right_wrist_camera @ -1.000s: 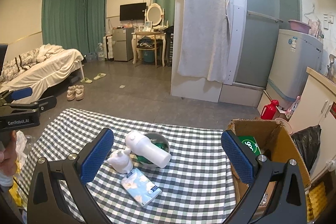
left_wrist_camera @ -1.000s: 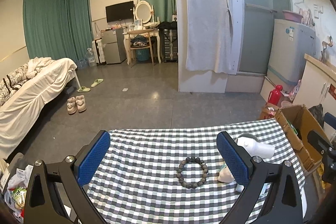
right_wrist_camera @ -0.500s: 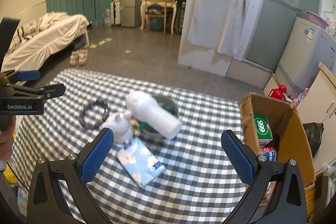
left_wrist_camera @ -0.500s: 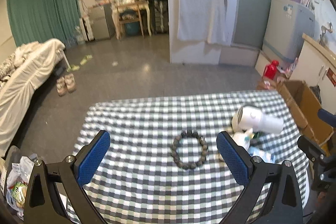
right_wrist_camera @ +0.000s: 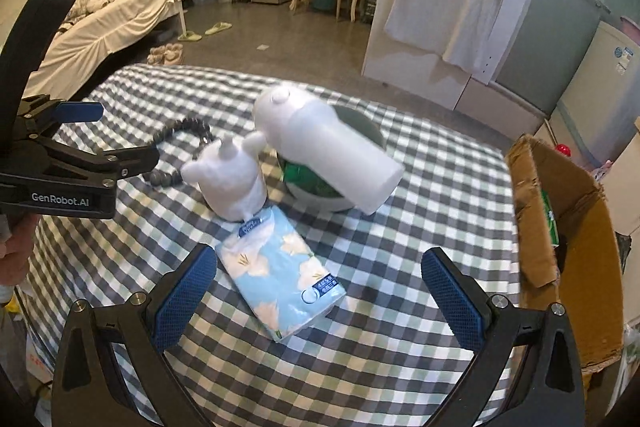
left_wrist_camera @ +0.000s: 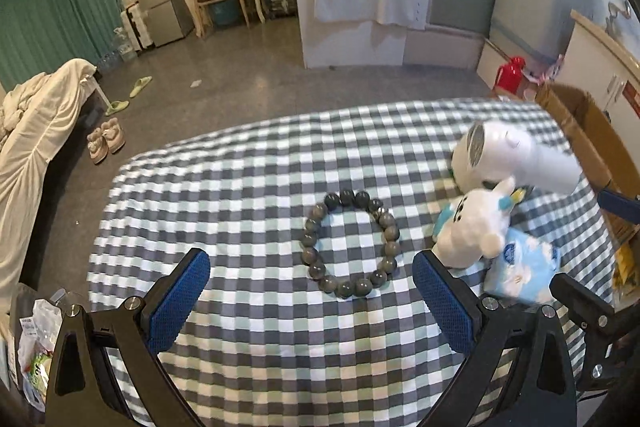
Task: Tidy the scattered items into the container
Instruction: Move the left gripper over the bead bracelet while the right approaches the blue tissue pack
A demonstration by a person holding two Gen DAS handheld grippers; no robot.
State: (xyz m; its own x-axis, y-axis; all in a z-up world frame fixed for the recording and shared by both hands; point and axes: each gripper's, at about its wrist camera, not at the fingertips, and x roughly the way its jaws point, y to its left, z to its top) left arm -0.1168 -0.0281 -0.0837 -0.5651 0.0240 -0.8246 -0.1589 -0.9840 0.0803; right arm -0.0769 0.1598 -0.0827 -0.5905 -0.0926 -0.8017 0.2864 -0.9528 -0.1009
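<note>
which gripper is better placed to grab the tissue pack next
Right. The tissue pack lies directly ahead of the open right gripper, and the cardboard box sits on that side. The left gripper faces the bead bracelet instead.

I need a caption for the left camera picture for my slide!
Open left gripper poised over a bead bracelet on the checked tablecloth.

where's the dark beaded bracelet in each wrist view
Left wrist: the dark round-beaded bracelet lies at centre, on the checked cloth between the open fingers.
Right wrist: left of centre, partly hidden behind the white plush toy.
Shared landmark: the white hair dryer, right of the bracelet in both.
</note>
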